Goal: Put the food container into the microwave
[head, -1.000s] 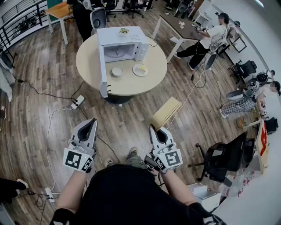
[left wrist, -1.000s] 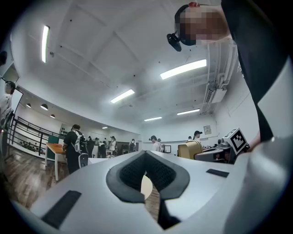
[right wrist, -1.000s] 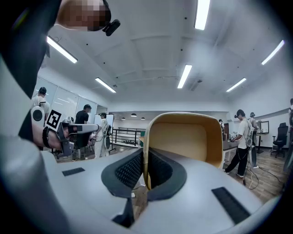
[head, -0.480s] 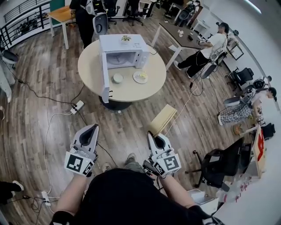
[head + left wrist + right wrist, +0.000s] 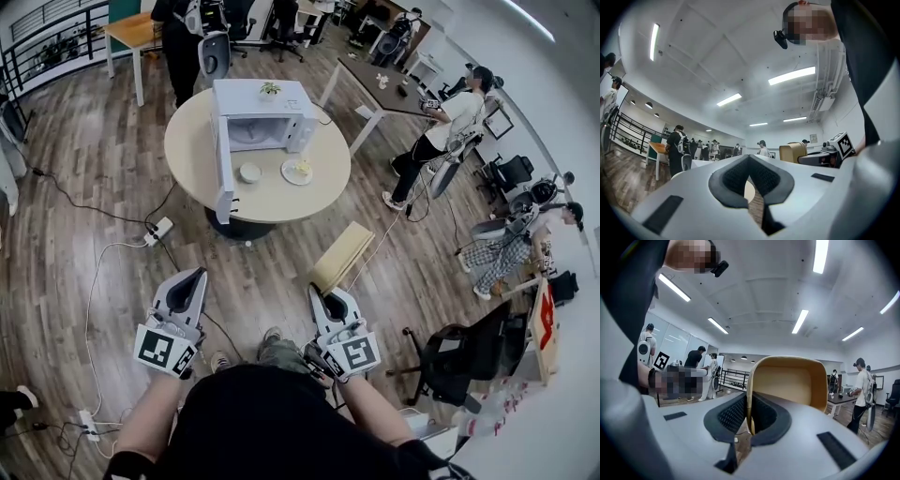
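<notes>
Food container (image 5: 249, 172) apparently unmoved; left claw (image 5: 198, 274), right claw (image 5: 315, 292) shut.

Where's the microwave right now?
In the head view, the microwave stands on the far side of the round table, top centre, door open, with a bowl and a plate in front of it.
</notes>
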A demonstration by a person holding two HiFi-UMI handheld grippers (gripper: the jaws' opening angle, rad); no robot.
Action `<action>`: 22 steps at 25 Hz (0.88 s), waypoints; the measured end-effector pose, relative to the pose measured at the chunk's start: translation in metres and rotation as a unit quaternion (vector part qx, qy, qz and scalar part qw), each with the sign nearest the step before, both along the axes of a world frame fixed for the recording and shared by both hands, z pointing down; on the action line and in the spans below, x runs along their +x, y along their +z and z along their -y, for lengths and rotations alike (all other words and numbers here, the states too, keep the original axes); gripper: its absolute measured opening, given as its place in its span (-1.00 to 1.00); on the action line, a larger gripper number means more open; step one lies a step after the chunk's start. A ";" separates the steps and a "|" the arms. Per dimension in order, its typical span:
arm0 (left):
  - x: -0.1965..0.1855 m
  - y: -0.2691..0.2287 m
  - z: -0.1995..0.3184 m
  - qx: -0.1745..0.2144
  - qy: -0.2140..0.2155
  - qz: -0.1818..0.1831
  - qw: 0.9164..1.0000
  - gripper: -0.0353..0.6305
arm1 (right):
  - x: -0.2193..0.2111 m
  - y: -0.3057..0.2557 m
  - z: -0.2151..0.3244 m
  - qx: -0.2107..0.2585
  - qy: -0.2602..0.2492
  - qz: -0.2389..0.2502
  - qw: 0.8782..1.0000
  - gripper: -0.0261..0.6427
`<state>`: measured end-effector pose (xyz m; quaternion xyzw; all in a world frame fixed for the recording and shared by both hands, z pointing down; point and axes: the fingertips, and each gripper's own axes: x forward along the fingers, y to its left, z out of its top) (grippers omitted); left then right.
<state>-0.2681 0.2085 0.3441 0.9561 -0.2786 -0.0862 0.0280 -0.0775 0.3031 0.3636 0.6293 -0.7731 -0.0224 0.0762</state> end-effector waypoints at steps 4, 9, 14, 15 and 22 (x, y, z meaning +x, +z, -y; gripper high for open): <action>0.002 0.004 0.008 -0.005 -0.005 0.003 1.000 -0.84 | 0.006 0.004 0.003 -0.003 0.002 -0.005 1.000 -0.85; 0.015 0.003 0.016 -0.003 -0.009 0.005 1.000 -0.84 | 0.025 0.006 0.011 0.002 0.010 0.006 1.000 -0.85; 0.032 0.003 0.027 -0.001 -0.012 0.012 1.000 -0.84 | 0.042 0.013 0.027 0.000 0.004 0.016 1.000 -0.85; 0.036 0.003 0.030 0.000 -0.014 0.013 1.000 -0.84 | 0.045 0.014 0.030 0.000 0.000 0.015 1.000 -0.85; 0.063 0.000 0.055 0.004 -0.031 0.022 0.999 -0.84 | 0.076 0.015 0.063 0.004 -0.011 0.022 1.000 -0.85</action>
